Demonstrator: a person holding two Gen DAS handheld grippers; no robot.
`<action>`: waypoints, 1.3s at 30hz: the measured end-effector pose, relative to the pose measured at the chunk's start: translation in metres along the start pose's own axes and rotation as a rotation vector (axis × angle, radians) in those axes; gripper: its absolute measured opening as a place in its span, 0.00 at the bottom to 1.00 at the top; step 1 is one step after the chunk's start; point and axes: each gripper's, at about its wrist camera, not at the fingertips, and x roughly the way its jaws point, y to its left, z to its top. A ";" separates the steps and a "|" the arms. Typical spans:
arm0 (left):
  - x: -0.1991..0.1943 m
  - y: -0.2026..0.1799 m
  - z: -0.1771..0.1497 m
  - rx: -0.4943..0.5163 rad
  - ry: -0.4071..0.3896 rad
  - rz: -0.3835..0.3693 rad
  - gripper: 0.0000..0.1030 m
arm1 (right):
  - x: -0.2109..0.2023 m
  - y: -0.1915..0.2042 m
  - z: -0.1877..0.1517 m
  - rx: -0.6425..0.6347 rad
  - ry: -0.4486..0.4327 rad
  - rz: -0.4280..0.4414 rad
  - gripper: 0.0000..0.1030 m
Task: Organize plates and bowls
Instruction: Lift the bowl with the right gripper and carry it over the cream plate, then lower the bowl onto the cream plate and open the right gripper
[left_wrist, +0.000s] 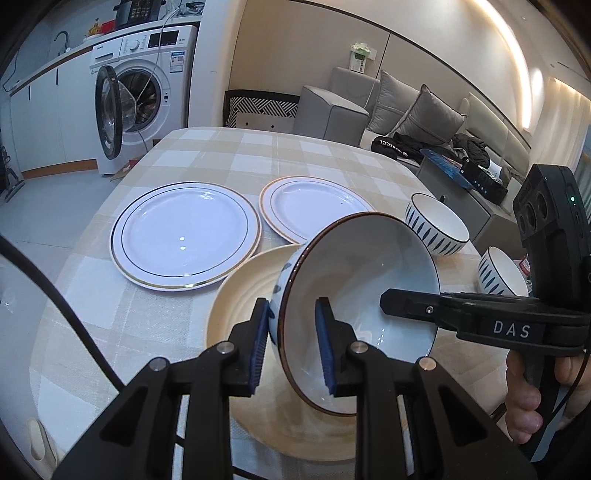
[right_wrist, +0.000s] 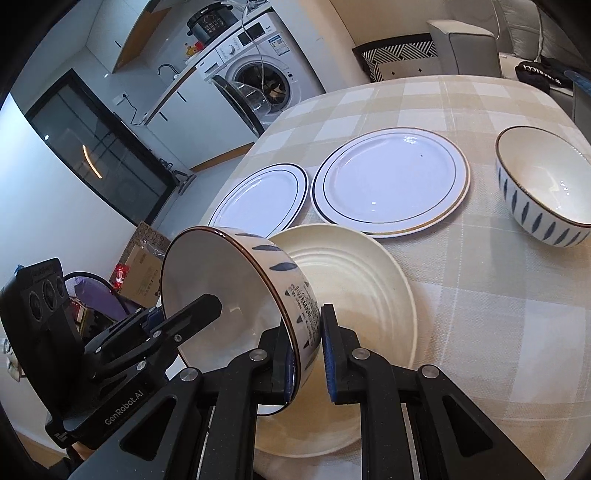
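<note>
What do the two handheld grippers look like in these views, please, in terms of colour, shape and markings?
Both are matte black plastic. The left gripper and right gripper have angular linkage arms with silver rivets and ribbed blue pads. The right one's finger reads "DAS"; the left one's body reads "GenRobot.AI". Each carries a boxy black housing with round lenses; the right one's shows a green light. A black cable trails at left.
</note>
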 end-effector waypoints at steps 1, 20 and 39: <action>0.003 0.002 0.000 -0.002 0.012 0.003 0.22 | 0.004 0.000 0.001 0.005 0.014 0.000 0.13; 0.022 0.013 0.004 -0.037 0.152 -0.053 0.23 | 0.016 -0.016 0.007 0.146 0.152 0.071 0.18; 0.016 0.011 -0.001 -0.019 0.115 -0.104 0.41 | 0.016 -0.012 0.004 0.048 0.103 0.022 0.25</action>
